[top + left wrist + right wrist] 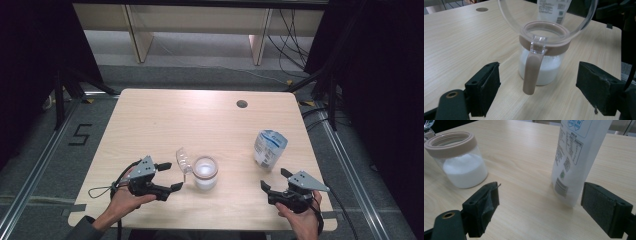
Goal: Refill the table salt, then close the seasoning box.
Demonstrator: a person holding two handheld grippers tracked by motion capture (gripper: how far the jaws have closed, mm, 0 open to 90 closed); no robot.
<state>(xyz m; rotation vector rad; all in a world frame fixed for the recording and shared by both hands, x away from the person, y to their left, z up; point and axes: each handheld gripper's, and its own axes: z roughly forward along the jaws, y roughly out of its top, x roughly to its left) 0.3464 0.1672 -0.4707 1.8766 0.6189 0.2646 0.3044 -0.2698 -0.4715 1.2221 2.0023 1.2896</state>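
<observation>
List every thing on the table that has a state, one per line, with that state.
Jar: upright, partly filled with white powder, mouth uncovered.
Clear lid: flipped open, hinged at the jar's rim, tilted up.
Pouch: standing upright, top open.
Left claw: open, holds nothing, beside the jar.
Right claw: open, holds nothing, near the pouch.

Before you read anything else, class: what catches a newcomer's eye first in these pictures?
A clear jar half full of white powder stands near the table's front edge, its lid flipped open. A white pouch stands upright to its right. The open left tongs and right tongs flank them.
</observation>
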